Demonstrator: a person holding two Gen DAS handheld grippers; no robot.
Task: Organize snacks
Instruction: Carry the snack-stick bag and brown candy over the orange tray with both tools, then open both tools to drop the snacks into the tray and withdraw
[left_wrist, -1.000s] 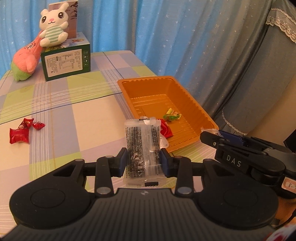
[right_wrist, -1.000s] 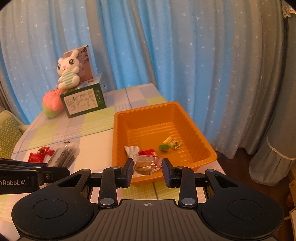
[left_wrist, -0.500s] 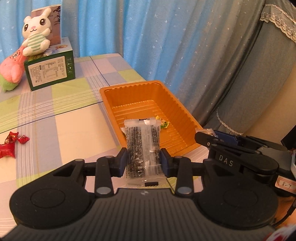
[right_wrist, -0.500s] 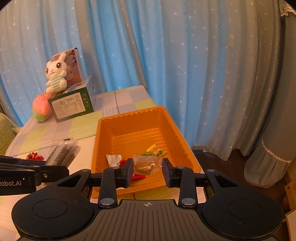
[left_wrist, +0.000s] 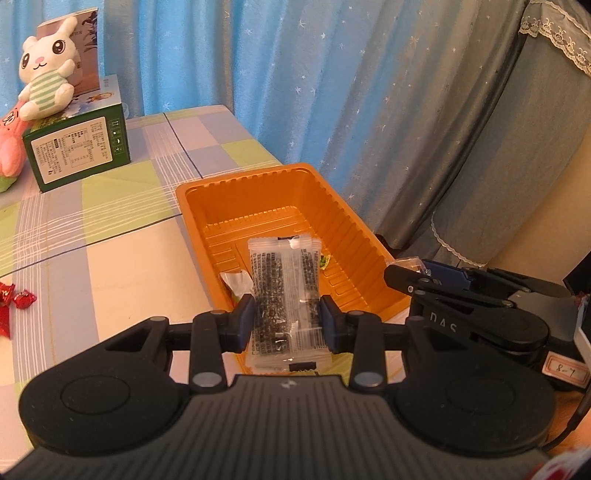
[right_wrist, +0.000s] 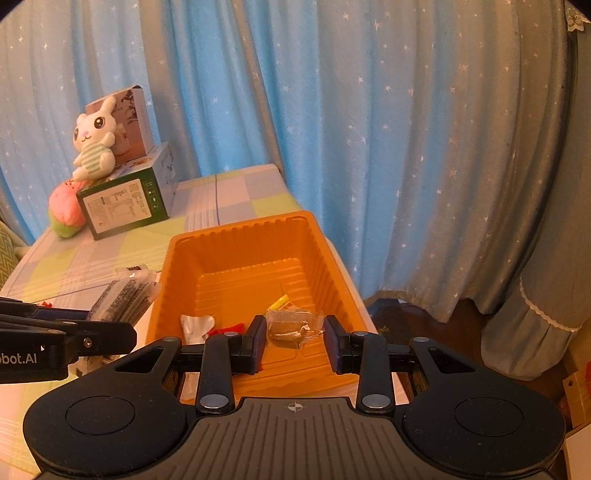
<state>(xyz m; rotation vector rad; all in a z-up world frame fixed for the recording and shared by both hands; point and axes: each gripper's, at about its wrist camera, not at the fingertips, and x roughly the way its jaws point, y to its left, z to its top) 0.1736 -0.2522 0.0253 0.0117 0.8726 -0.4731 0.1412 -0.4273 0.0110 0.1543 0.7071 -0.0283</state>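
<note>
Far left on the checked tablecloth (left_wrist: 122, 258): red candies (left_wrist: 14, 301), loose. Your left gripper (left_wrist: 287, 325) is narrowly parted, pads clamped on a clear packet of dark snack sticks (left_wrist: 283, 295), upright, held over the near end of the orange tray (left_wrist: 258, 206). In the tray: white wrapper (right_wrist: 197, 325), red wrapper (right_wrist: 227, 328), yellow-green candy (right_wrist: 279, 302). Your right gripper (right_wrist: 294, 341) pinches a small clear-wrapped brown snack (right_wrist: 291, 328) above the tray's near right part.

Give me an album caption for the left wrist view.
Left gripper holds a clear packet of dark snacks over the orange tray on a checked tablecloth.
</note>
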